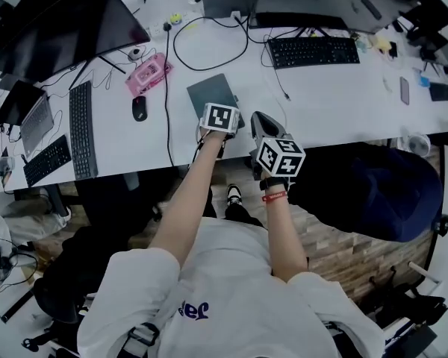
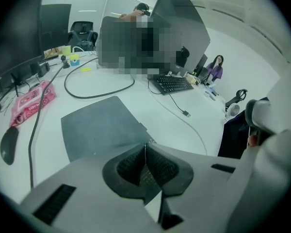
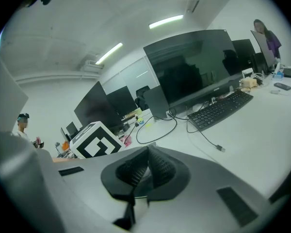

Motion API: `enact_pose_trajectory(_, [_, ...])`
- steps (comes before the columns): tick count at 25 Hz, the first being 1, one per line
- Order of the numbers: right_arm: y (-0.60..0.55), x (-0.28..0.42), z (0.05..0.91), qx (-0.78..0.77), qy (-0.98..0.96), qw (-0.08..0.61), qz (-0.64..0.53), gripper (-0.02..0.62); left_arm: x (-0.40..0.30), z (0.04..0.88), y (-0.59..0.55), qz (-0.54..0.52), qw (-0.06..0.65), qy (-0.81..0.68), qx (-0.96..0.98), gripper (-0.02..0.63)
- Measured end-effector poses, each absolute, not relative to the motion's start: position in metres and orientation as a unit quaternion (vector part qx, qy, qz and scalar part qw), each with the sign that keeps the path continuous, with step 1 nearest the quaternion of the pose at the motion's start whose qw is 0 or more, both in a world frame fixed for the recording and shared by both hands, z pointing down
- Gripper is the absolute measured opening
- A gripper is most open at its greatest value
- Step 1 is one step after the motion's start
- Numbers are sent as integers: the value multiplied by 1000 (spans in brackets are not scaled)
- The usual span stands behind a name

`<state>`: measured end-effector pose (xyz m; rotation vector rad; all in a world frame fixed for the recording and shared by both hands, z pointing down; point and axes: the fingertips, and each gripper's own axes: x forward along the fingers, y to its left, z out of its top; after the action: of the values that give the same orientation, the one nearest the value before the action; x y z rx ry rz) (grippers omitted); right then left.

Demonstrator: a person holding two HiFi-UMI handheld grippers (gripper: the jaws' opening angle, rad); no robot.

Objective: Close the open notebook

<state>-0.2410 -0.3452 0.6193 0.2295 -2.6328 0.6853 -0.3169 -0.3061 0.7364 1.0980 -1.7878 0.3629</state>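
The notebook (image 1: 211, 93) is a grey, flat rectangle lying near the front edge of the white desk (image 1: 336, 99); its cover (image 2: 99, 127) is down. My left gripper (image 1: 219, 119) hangs over the notebook's near right corner, its tips hidden under its marker cube in the head view. In the left gripper view its jaws (image 2: 145, 147) are shut, tips right at that corner; I cannot tell if they touch it. My right gripper (image 1: 259, 119) is just right of it, past the notebook, shut on nothing (image 3: 146, 155).
A black mouse (image 1: 139, 108), a pink packet (image 1: 148, 74) and a black cable (image 1: 168, 103) lie left of the notebook. A keyboard (image 1: 310, 51) sits at the back right, another (image 1: 82, 129) at the left. A dark chair (image 1: 373, 189) stands at the right.
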Motion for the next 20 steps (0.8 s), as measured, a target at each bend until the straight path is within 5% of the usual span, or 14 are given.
enact_pose_trajectory(20, [-269, -218, 523, 4, -978, 150, 147, 0, -293, 548, -169, -15, 285, -851, 441, 21])
